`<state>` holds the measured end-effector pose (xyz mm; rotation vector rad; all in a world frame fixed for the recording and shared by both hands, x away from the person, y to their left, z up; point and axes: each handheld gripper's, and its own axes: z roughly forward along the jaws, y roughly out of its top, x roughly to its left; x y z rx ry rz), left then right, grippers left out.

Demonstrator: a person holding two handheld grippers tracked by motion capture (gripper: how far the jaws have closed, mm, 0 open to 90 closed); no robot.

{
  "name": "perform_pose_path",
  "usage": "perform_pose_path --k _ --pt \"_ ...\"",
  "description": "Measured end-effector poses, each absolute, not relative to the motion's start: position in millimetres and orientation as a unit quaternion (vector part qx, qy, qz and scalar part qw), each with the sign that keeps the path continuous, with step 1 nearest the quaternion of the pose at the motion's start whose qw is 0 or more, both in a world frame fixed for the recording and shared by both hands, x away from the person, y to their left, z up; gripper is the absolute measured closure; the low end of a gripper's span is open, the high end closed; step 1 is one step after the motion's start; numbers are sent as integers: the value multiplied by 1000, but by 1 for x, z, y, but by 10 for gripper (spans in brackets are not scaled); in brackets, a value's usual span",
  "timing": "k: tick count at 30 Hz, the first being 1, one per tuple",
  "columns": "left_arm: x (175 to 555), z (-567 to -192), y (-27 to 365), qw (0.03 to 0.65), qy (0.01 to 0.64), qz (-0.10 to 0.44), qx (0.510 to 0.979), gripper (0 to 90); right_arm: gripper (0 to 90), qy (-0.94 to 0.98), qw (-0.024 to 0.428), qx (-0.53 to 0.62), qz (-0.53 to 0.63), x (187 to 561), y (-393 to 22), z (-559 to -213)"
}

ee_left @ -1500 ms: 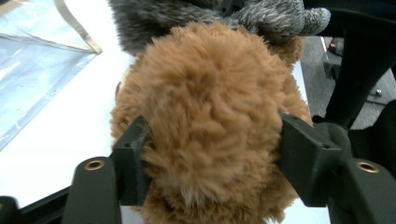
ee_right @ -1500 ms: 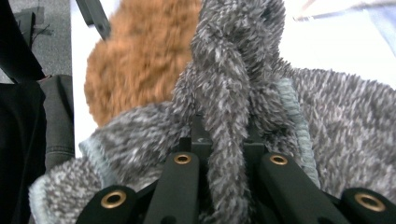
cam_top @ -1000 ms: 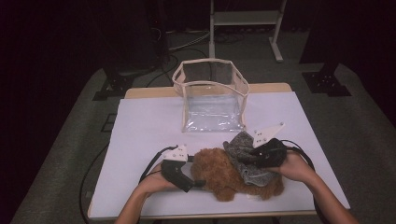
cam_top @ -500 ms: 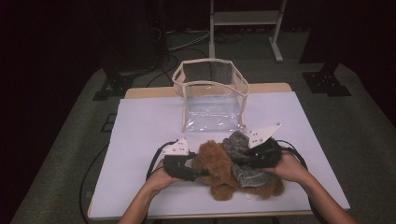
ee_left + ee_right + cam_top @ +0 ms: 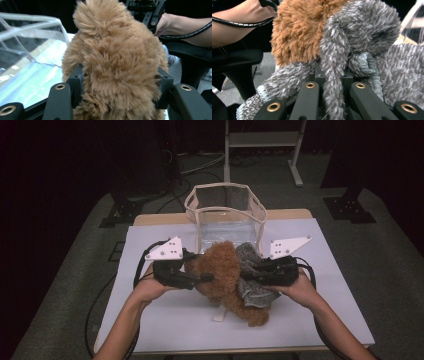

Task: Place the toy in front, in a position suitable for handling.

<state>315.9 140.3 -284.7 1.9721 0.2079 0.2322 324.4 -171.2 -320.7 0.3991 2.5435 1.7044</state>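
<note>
Two grippers, one fluffy brown plush toy held up off the white table, right in front of the clear bag.

Biggest thing first: that bag's walls look floppy and its mouth isn't much wider than the toy, so I reckon a leg could catch the rim and fold it in or shove the bag back. The toy hangs between both hands with its legs dangling near the tabletop. Left gripper has just been closing, and its jaws now pinch the brown fur from both sides. Right gripper is clamped tight on a thin strip of the toy's grey knit garment; if that slides off the body, that side drops. High view shows the dangling legs and a small white tag; the right gripper view shows the thin pinch up close.
</note>
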Motion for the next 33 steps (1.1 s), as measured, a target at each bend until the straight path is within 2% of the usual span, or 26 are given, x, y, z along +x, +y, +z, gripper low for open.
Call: perform_pose_path --k 2,6,12,21,22,28,33 --pt "315 -280 138 531 84 102 837 410 816 813 23 130 567 324 -171 -324" --pt "317 -296 127 512 86 95 849 392 815 818 20 149 555 325 -181 -341" --pt "316 -301 114 528 79 87 841 380 813 814 10 166 556 323 -201 -352" --pt "315 -299 93 528 59 84 843 376 811 821 41 168 545 316 -226 -349" --pt "315 -298 90 528 55 85 843 376 811 819 44 171 546 315 -230 -345" --pt "315 -286 64 517 33 95 850 375 810 829 94 135 534 308 -244 -273" --pt "316 -279 39 515 10 94 852 370 810 854 119 96 498 309 -222 -220"
